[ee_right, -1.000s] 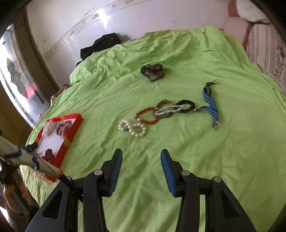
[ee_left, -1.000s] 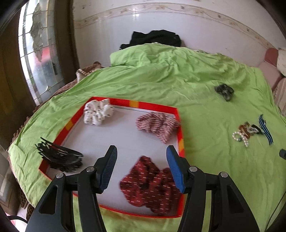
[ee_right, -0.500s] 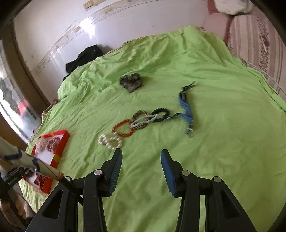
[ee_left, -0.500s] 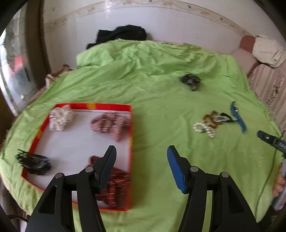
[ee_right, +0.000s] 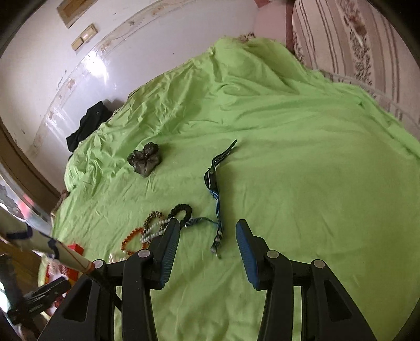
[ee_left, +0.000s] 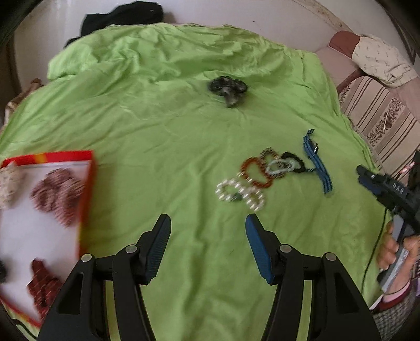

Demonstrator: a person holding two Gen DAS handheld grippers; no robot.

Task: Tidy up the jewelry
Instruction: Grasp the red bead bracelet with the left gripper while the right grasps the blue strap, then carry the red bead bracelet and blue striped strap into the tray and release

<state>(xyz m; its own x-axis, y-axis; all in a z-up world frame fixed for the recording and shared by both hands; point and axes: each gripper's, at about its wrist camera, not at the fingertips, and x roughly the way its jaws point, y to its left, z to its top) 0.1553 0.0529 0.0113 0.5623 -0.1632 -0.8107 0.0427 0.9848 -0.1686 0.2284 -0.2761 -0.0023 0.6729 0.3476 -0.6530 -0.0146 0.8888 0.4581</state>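
bed, wrinkled lime-green sheet [ee_left: 162, 136] | left edge: red-rimmed tray [ee_left: 86, 188] | mid-far: dark scrunchie [ee_left: 227, 88] alone | right-centre cluster, touching/overlapping: pearl bracelet [ee_left: 239, 194], orange bead bracelet [ee_left: 256, 171], black elastic band [ee_left: 294, 160] | just beside cluster: blue striped strap [ee_left: 316, 162] | far edge: black cloth [ee_left: 118, 15]

Both wrist views overlook the bracelets [ee_left: 258, 174] [ee_right: 155, 228] from above.

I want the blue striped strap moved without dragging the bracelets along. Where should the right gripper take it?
Grip the blue striped strap mid-length, on its bare straight run, coming from above with the open right gripper straddling its width. It lies flat and narrow on the green sheet; its near end trails a thin cord toward the black bracelet, so stay clear of that end.
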